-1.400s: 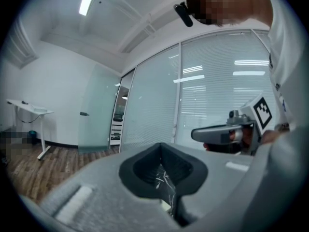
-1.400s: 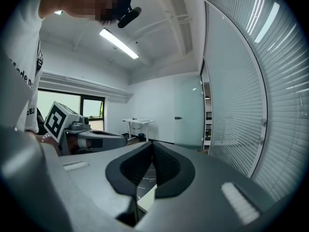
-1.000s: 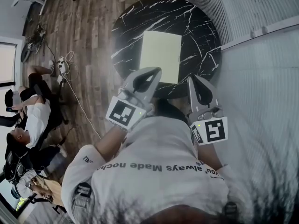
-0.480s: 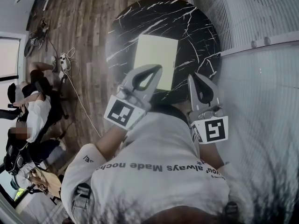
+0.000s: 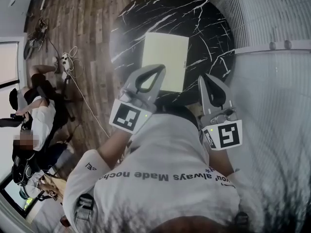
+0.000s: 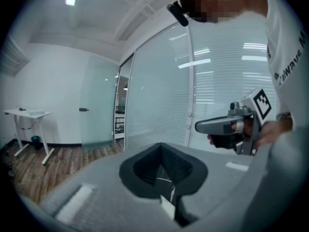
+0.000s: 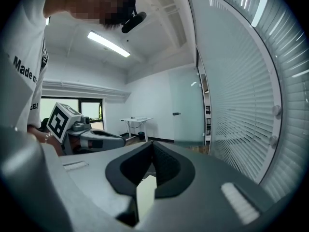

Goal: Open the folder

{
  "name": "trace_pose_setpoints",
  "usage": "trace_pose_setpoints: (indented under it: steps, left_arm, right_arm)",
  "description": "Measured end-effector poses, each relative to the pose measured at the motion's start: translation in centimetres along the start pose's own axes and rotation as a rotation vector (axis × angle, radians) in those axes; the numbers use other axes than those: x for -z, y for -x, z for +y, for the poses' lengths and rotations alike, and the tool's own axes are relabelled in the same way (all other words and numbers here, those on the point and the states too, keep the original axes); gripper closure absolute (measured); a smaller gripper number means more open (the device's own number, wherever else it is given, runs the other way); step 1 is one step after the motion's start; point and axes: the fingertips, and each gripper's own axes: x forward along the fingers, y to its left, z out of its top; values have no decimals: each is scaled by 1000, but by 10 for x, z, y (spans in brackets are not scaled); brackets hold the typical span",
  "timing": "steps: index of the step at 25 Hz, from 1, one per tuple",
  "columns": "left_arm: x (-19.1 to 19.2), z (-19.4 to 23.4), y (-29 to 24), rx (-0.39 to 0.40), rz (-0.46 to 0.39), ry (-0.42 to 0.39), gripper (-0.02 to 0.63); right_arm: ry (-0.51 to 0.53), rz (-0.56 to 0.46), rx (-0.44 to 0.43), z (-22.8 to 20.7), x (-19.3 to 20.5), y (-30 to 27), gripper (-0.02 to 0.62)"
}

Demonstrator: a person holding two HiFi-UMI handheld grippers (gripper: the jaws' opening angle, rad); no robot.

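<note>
A pale yellow-green folder [image 5: 167,57] lies flat and closed on the round black marble table [image 5: 131,28]. My left gripper [image 5: 156,70] hovers at the folder's near left corner, jaws together and nothing in them. My right gripper [image 5: 210,77] hangs over the table's near right rim, beside the folder, also shut and empty. In the left gripper view its own jaws [image 6: 161,146] meet, and the right gripper [image 6: 224,126] shows across from it. In the right gripper view a strip of the folder [image 7: 145,195] shows through the closed jaws [image 7: 152,144], with the left gripper [image 7: 99,139] at the left.
A glass wall with blinds [image 5: 272,81] runs along the right of the table. Cables and a power strip [image 5: 64,62] lie on the wooden floor at the left, where people [image 5: 36,120] sit. A white desk [image 6: 28,114] stands far off.
Both grippers have moved a little forward over the table's near edge, staying shut. The table and folder look slightly nearer in the head view.
</note>
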Motion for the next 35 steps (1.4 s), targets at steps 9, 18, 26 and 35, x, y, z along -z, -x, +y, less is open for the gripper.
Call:
trace_pose_setpoints:
  steps: [9,18,26,35]
  left_arm:
    - [68,32,-13,10,124,-37,604]
    - [134,45,-30,23,196,-26,604]
    - [178,49,-40,40,241,-9,604]
    - [214,50,-53,49,274,-41,604]
  right_arm:
    - [-83,115,13,-8,53,-28,580]
    - [-141,197,33,-16,118,-47,557]
    - [-186,250,46,-25,161,-55,541]
    - [-226,283,42,-30,203,-62,525]
